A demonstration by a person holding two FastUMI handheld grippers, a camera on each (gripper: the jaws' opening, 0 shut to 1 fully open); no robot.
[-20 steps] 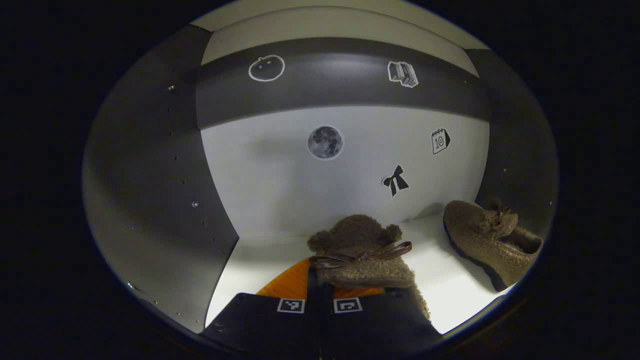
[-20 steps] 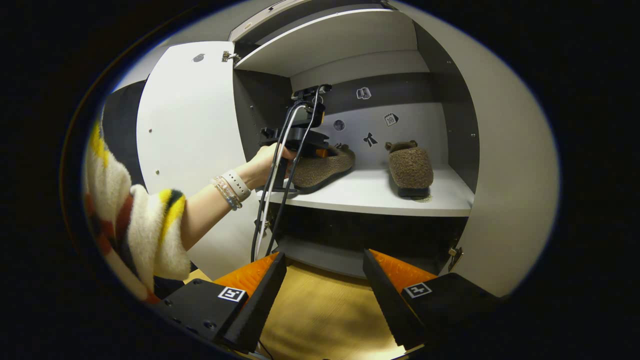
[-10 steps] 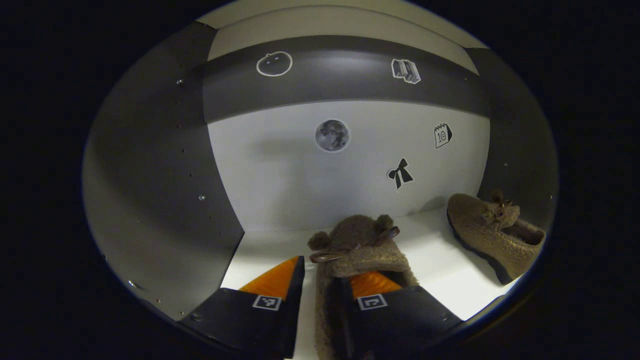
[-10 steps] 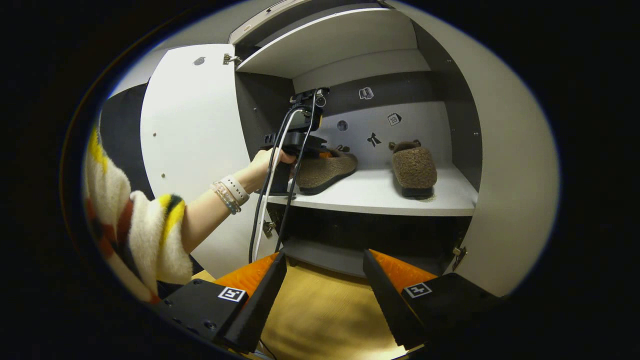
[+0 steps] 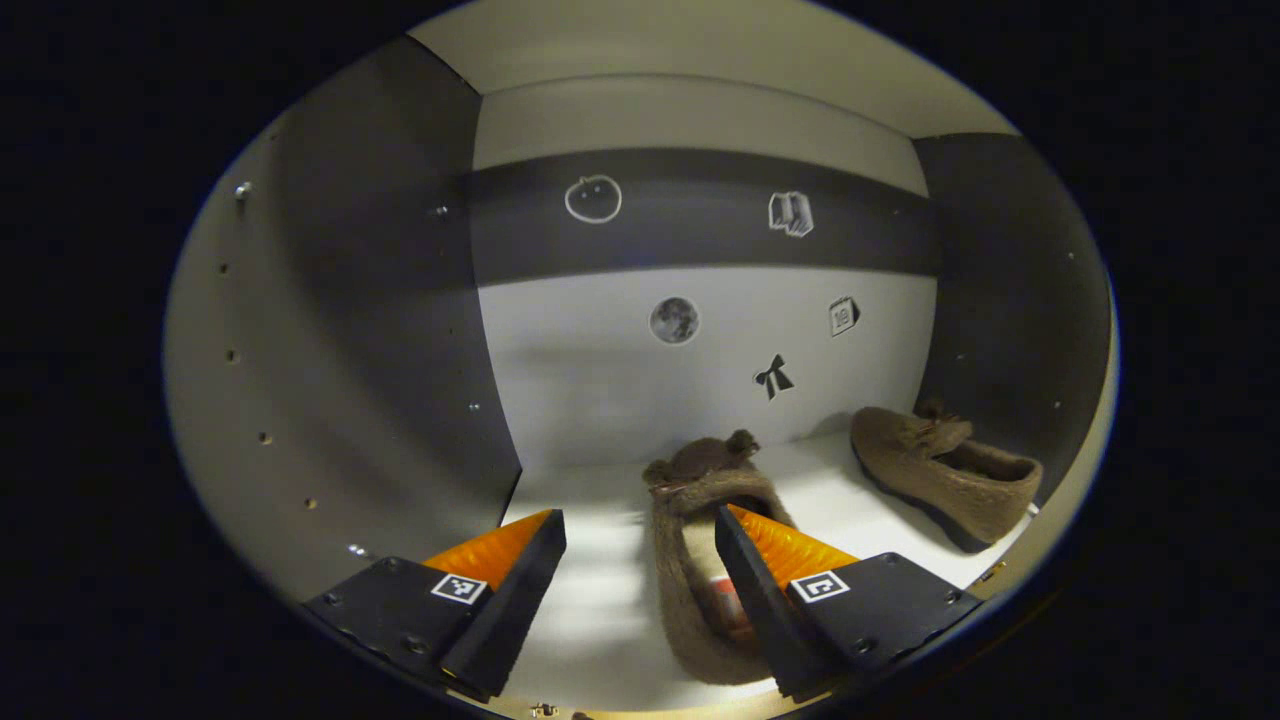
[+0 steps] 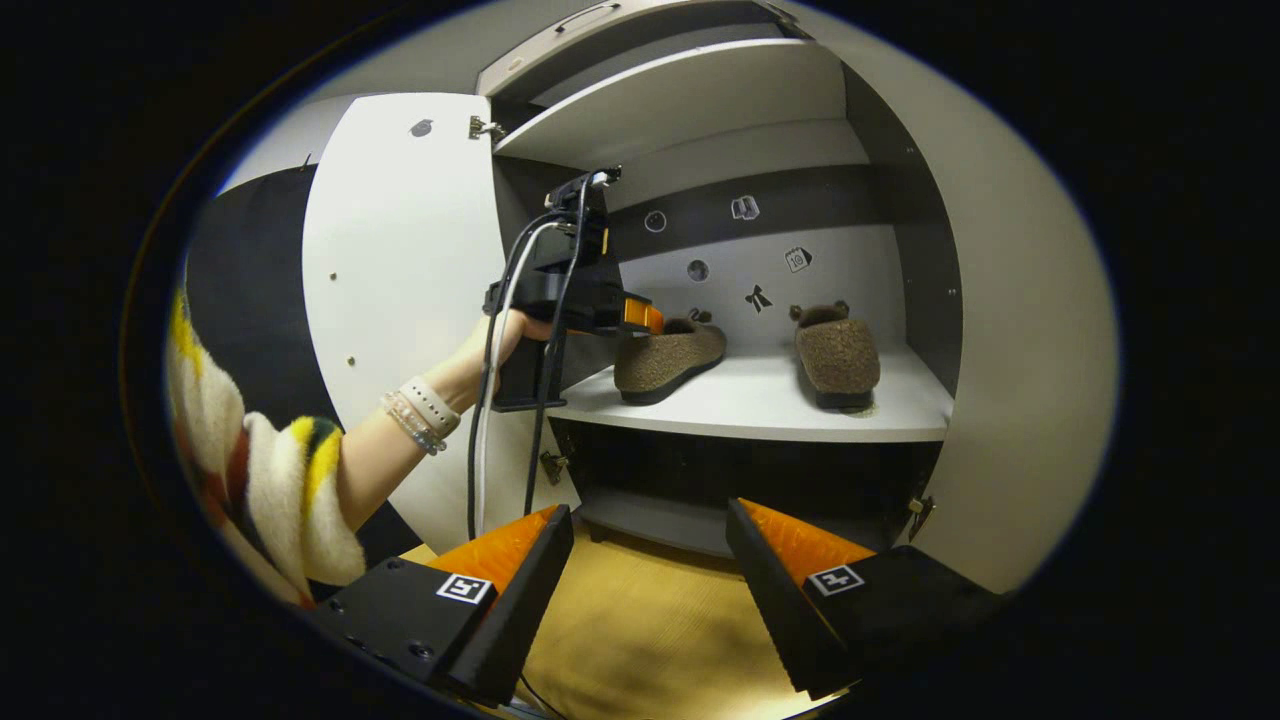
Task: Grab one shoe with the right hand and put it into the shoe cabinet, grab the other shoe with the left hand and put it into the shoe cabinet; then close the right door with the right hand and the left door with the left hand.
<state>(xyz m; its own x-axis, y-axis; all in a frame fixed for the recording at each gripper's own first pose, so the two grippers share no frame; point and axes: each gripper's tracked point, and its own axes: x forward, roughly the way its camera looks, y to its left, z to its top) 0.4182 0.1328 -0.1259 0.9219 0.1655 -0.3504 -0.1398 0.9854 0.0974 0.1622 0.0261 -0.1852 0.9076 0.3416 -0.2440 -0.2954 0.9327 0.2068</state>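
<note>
Left gripper: jaws spread wide, holding nothing, at the shelf's front edge by the left slipper's heel.
Right gripper: jaws wide apart, empty, hovering in front of the shoe cabinet.
Left slipper: resting on the white shelf, toe toward the back wall.
Right slipper: on the same shelf, well apart from its mate.
Done: both fuzzy brown slippers stowed.
Left: right door and left door both stand open; shutting them remains.

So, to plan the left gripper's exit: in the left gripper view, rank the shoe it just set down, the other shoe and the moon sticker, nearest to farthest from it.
1. Released shoe, at the open left gripper.
2. Other shoe, farther right on the shelf.
3. Moon sticker, on the back wall.
</note>
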